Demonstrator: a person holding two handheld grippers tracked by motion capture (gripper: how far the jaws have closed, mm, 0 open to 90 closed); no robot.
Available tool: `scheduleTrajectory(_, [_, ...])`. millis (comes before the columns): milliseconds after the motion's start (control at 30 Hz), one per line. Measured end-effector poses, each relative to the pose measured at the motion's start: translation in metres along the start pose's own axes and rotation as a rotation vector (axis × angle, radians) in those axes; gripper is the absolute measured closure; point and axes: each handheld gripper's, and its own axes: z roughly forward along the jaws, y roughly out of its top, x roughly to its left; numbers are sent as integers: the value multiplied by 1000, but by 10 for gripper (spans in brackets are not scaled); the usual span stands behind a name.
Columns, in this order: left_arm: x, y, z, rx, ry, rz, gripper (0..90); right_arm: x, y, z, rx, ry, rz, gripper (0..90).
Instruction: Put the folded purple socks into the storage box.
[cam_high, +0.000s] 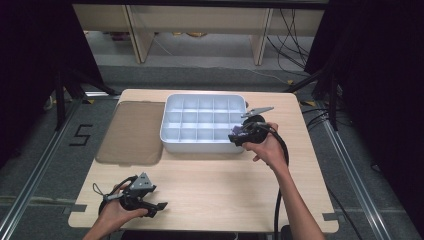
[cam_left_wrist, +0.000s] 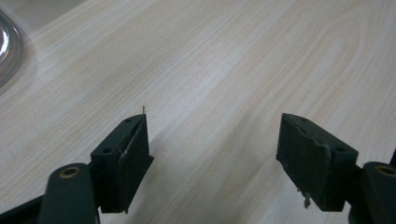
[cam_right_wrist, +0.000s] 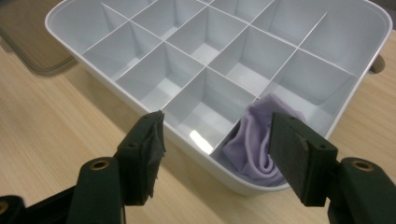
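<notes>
The right claw (cam_right_wrist: 215, 144) hangs with its jaws apart just over the near corner of the divided tray (cam_right_wrist: 84, 65). The lilac cloth (cam_right_wrist: 254, 140) sits bunched in the compartment beneath. It may spring up over the divider. The left claw (cam_left_wrist: 212, 154) rests apart and empty on the desk (cam_left_wrist: 224, 56).

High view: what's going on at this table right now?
A person works with a tool in each hand. The right tool hangs open at the near corner of the white divided tray, where a lilac cloth sits bunched in a corner compartment. The left tool is open over bare table. A brown lid lies beside the tray.
</notes>
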Motion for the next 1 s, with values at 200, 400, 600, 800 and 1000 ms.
scheduleTrajectory(200, [1,0,0,0,-16,-10,250,7,-8,-3,-7,5,0,365])
scheduleTrajectory(400, [2,0,0,-2,3,8,250,14,-18,-6,-23,29,-3,357])
scheduleTrajectory(600, [0,0,0,-8,-6,7,249,18,-25,-11,-42,21,-3,353])
scheduleTrajectory(800, [1,0,-1,-13,-8,19,249,22,-31,-13,-29,34,19,346])
scheduleTrajectory(1000, [1,0,-2,-18,-5,14,249,27,-35,-10,-31,50,2,325])
